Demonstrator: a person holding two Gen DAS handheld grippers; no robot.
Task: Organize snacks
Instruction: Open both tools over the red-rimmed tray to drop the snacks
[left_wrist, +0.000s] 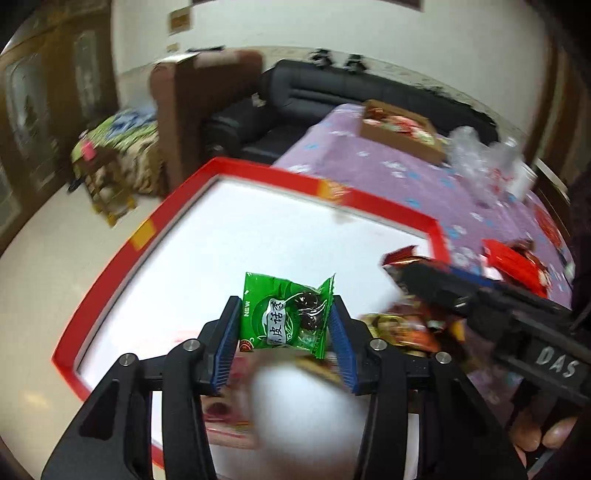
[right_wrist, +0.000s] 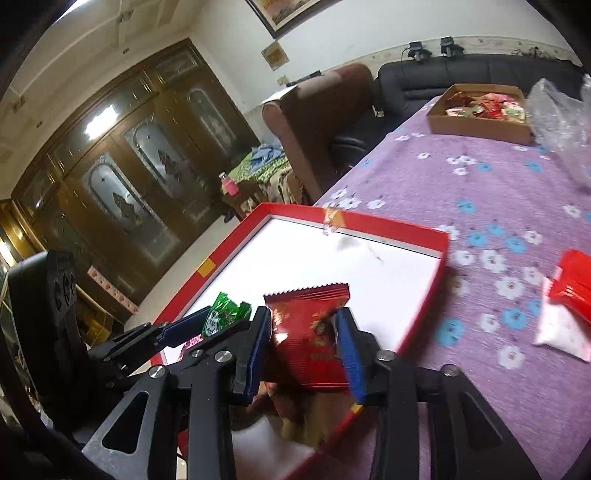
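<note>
Your left gripper (left_wrist: 284, 314) clamps the green plum-candy packet (left_wrist: 286, 312), centre frame, over the red-rimmed tray (left_wrist: 144, 230). Your right gripper (right_wrist: 304, 336) pinches the red snack packet (right_wrist: 312, 332), low centre, over the same tray.

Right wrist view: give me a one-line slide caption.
Right gripper holds a red snack packet over the red-rimmed tray; left gripper carries a green packet.

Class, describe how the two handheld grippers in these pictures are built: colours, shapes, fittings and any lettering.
Both the left gripper and the right gripper are matte black plastic frames with triangular cut-outs and round silver pivot bolts. Each finger carries a ribbed blue pad. In the left wrist view, the right gripper's body shows raised lettering reading "DAS". No cables or sleeves are visible.
</note>
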